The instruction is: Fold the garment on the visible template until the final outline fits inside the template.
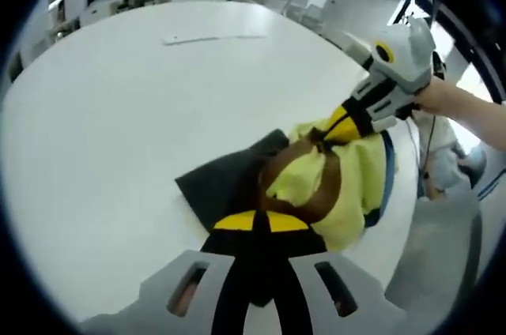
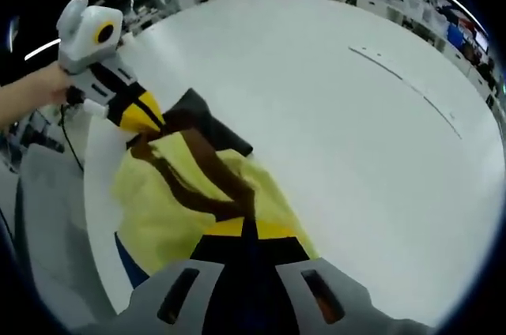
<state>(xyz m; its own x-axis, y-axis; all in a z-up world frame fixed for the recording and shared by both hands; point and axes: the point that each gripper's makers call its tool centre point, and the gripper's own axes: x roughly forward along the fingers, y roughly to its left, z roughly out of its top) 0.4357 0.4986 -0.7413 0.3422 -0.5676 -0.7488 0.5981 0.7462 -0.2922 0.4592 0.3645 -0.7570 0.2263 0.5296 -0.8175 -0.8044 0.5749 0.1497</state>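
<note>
white table [image 1: 118, 114], garment [image 1: 360, 169] near edge

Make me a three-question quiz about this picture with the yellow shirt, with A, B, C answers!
1. Where does the yellow garment lie?
A. near the white table's edge
B. on the floor
C. on a chair

2. What colour is the garment's trim?
A. pink
B. brown
C. green

3. What are the left gripper and right gripper doing?
A. both open above the table
B. both shut on the garment
C. one holds a cup

Answers: 1 A, the fabric sits by the table's rim; 2 B, brown bands cross the yellow; 3 B, each gripper's yellow tips pinch fabric.
</note>
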